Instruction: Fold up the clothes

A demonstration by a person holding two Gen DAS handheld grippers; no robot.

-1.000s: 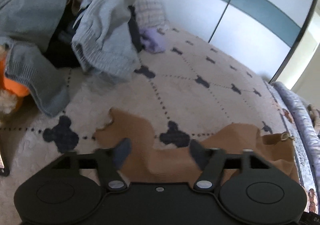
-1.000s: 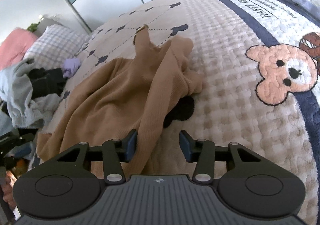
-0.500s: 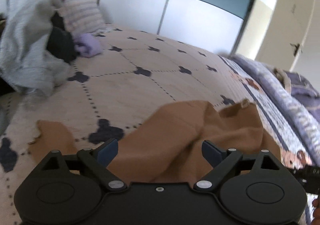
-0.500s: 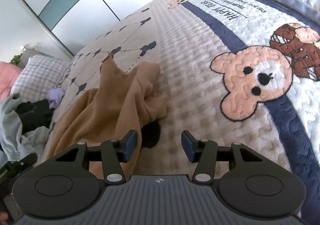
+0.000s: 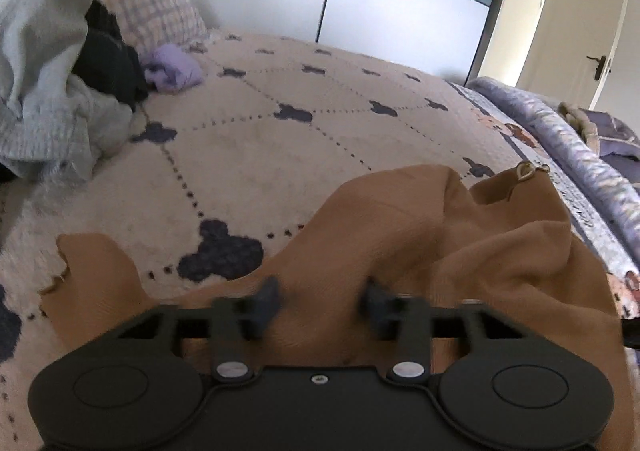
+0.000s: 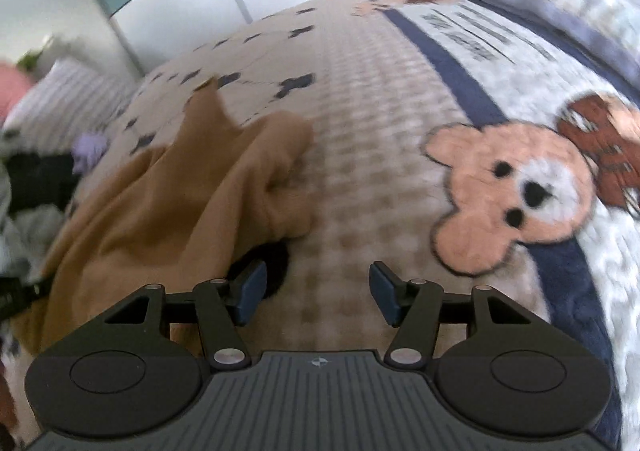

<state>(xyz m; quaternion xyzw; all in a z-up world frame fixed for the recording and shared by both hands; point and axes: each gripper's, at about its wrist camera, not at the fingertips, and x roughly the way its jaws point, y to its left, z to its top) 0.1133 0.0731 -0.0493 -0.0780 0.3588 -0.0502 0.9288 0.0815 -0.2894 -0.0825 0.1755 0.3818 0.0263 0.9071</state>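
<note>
Two grippers work over a bed [image 5: 256,155] covered by a cream blanket with dark bear shapes. Open blanket lies beyond the brown garment [image 5: 420,235] in the left wrist view, bounded at far left by a heap of grey and black clothes [image 5: 52,91], a purple item [image 5: 172,67] and a checked pillow [image 5: 152,7], and at right by a lilac quilt [image 5: 560,139] along the bed's edge. In the right wrist view, bare blanket with a bear picture [image 6: 508,191] and a navy stripe [image 6: 452,63] extends to the right of the garment [image 6: 172,207].

Left gripper [image 5: 322,299]: its jaws have just been closing and now stand narrow, with a fold of the brown garment between them; the fingertips [image 5: 266,297] are blurred and sunk in the cloth, so whether the pads press it cannot be told. It points downward onto the garment's near part.

Right gripper [image 6: 316,287]: its jaws have just been opening and stand wide, nothing between them; the left pad [image 6: 250,287] is just beside the garment's right edge, above bare blanket. It also tilts downward.
</note>
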